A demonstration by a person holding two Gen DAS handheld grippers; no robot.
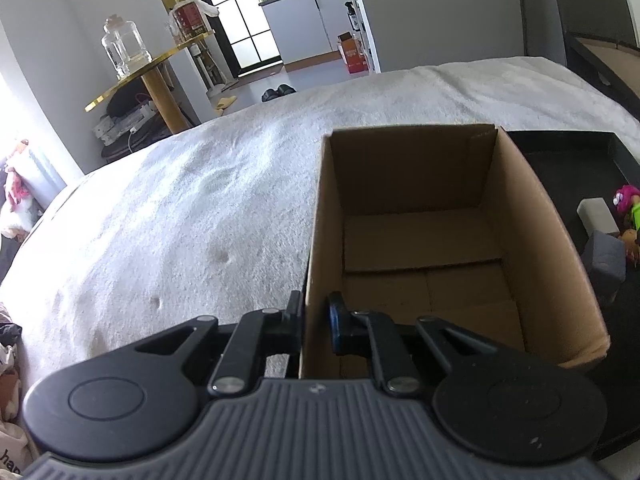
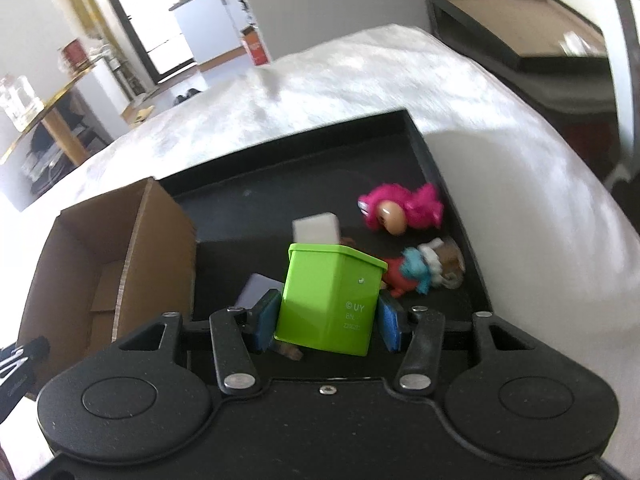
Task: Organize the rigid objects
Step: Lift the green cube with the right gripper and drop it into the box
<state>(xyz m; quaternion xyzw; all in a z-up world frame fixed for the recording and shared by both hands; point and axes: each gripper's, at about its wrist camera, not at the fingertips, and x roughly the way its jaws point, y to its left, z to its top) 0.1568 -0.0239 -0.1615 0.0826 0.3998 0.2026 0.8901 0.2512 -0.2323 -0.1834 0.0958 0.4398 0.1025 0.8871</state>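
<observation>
The left hand-held gripper (image 1: 316,320) is pinching the near left wall of the open cardboard box (image 1: 528,248): one finger stands outside the wall, the blue-padded one inside, and the wall is tight between them. The box stands on a bed with a white fluffy blanket (image 1: 192,220), and I can see nothing on its floor but the cardboard flaps. In the left wrist view a black tray (image 1: 560,148) lies just beside the box at about 3 o'clock from it.

The right hand-held gripper (image 2: 328,320) is pinching a lime green plastic box (image 2: 332,300). The two blue pads press on its left and right sides, and it sits a little tilted between them, above the tray (image 2: 436,168). Small printed letters show on its right face.

In the right wrist view the other things lie on the tray floor. A white block (image 2: 316,230) is right behind the green box, at 12 o'clock from it. A pink plush toy (image 2: 404,210) is at about 1 o'clock, and a small doll with red clothes and blue hair (image 2: 416,272) is at 3 o'clock, very near the green box. A pale grey block (image 2: 254,290) peeks out at 9 o'clock, beside the left pad. The cardboard box (image 2: 160,248) stands further at 9 o'clock, touching the tray's left side.
</observation>
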